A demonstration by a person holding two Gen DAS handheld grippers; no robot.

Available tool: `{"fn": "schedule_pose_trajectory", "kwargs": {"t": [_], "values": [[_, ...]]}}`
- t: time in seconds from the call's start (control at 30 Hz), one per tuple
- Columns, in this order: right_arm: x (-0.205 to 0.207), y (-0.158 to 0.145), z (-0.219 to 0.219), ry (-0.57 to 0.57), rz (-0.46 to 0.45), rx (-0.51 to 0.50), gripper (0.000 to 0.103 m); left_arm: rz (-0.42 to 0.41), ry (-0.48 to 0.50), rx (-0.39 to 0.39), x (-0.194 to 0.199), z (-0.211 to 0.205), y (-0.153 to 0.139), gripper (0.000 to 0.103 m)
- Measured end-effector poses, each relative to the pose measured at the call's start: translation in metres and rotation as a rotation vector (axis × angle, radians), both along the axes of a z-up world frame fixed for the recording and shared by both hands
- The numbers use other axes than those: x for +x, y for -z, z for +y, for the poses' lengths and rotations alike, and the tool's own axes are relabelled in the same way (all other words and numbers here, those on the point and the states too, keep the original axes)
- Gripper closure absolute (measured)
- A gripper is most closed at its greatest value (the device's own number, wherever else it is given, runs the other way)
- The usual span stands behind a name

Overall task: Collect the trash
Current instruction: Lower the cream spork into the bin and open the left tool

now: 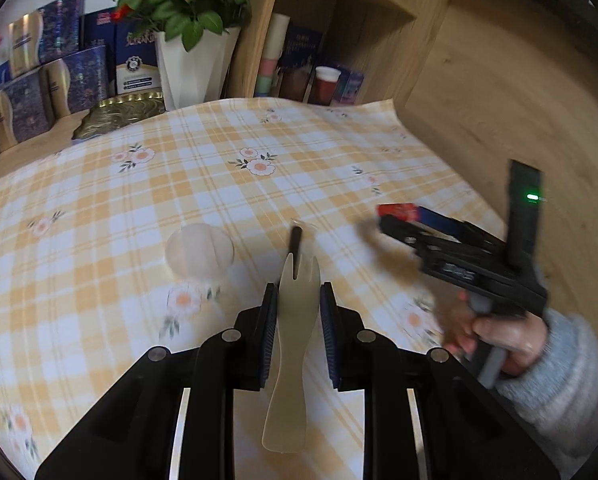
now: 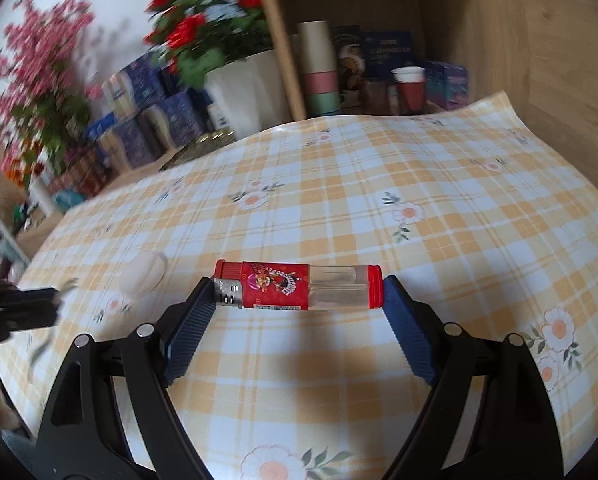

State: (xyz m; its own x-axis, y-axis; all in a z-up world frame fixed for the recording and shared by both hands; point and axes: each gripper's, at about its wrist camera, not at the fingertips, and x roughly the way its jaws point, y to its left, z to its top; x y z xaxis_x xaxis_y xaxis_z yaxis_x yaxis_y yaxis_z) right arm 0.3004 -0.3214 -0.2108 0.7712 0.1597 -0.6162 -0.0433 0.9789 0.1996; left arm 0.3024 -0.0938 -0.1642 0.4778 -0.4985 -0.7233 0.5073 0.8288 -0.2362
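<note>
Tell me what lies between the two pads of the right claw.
A red lighter lies crosswise between the right claw's pads, held at both ends above the tablecloth; the right wrist view shows it.

The left gripper (image 1: 299, 300) holds a pale plastic fork (image 1: 293, 340) between its blue-padded fingers (image 1: 270, 320), tines pointing forward over the checked tablecloth (image 1: 139, 200) on the table. A black stick-like item (image 1: 295, 240) lies just ahead of the tines; what it is cannot be told. A translucent round lid (image 1: 199, 250) lies to its left. At right, a hand (image 1: 495, 336) holds the right gripper (image 1: 399, 220), blurred, closed on a red item (image 1: 399, 211). A white vase (image 1: 191, 68) of red roses stands beyond the cloth.
</note>
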Motion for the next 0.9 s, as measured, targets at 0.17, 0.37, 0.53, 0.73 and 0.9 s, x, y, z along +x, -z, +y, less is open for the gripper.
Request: {"fn": "schedule_pose_trajectory", "kwargs": {"t": [0.17, 0.37, 0.53, 0.73, 0.9], "values": [[-0.044, -0.030, 0.023, -0.093, -0.070, -0.085, 0.020, -0.016, -0.012, -0.031, -0.054, 0.022, -0.013, 0.082], [-0.121, -0.053, 0.020, -0.113, -0.096, -0.007, 0.020, -0.009, -0.003, -0.084, -0.119, 0.038, -0.014, 0.082], [-0.179, -0.046, 0.021, -0.132, -0.065, 0.002, 0.020, -0.020, 0.044, -0.084, -0.173, 0.038, -0.004, 0.082], [-0.220, -0.019, 0.029, -0.137, 0.003, 0.015, 0.020, 0.043, 0.059, -0.073, -0.204, 0.038, 0.030, 0.082], [-0.232, 0.000, 0.041, -0.146, 0.030, 0.044, 0.020, 0.121, 0.044, -0.053, -0.208, 0.041, 0.070, 0.082]]}}
